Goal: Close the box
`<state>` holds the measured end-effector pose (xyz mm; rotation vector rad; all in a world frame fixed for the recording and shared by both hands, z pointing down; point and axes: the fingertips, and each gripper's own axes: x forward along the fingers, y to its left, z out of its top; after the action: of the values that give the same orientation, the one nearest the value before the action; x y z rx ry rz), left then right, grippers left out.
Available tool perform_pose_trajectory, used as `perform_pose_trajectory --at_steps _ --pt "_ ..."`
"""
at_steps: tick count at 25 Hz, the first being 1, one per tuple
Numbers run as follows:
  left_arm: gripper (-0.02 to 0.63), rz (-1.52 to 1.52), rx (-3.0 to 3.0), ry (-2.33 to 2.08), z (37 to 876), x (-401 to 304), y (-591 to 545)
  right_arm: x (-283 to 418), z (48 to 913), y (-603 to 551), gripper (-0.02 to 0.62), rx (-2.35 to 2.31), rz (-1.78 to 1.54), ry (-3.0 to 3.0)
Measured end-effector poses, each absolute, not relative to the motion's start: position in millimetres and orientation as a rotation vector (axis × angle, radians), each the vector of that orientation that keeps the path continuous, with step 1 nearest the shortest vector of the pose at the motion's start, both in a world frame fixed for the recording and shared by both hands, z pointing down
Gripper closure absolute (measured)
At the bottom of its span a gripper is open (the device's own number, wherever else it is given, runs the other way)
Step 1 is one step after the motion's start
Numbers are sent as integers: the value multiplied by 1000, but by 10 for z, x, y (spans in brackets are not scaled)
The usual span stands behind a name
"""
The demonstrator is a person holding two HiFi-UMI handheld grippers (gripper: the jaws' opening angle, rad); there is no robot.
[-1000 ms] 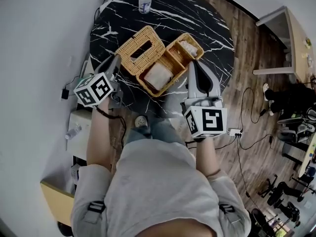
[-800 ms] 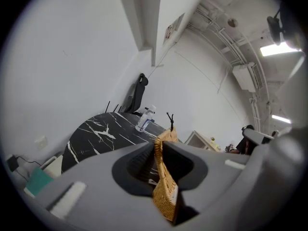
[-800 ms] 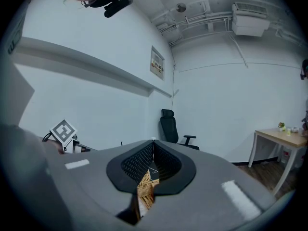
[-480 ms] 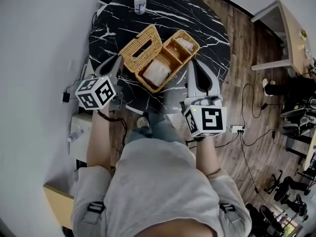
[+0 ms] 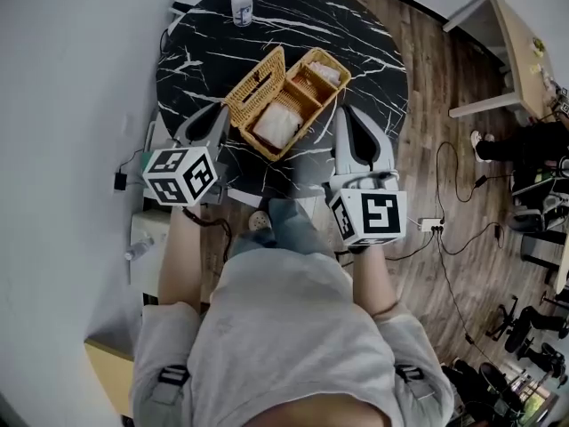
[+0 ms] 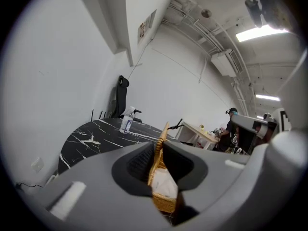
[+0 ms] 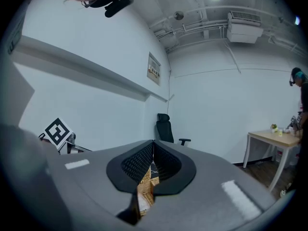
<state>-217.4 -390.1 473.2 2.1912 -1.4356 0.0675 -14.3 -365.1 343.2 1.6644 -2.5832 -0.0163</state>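
**Wicker box seen through the claw's gap**

The left claw (image 6: 161, 142) fills the lower half of the picture, its two grey jaws a little apart and just opened further. Nothing is pinched between them. Through the gap shows the wicker box (image 6: 164, 205), lying beyond the tips, with its lid (image 6: 155, 165) standing nearly upright and seen edge-on. A white packet (image 6: 165, 186) lies inside the box. To the left spreads the black marbled counter (image 6: 94, 137), with a clear bottle (image 6: 127, 120) upright near its far edge. A dark office chair (image 6: 119, 96) stands by the white wall. At right is a pale table (image 6: 198, 133), and a person (image 6: 232, 128) behind it.
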Motion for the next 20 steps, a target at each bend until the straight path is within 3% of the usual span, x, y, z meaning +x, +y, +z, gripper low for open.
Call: perform_pose_trajectory --at_steps 20 --pt "451 133 2275 -1304 4769 -1620 -3509 28 3401 -3303 591 1744 -16 -2553"
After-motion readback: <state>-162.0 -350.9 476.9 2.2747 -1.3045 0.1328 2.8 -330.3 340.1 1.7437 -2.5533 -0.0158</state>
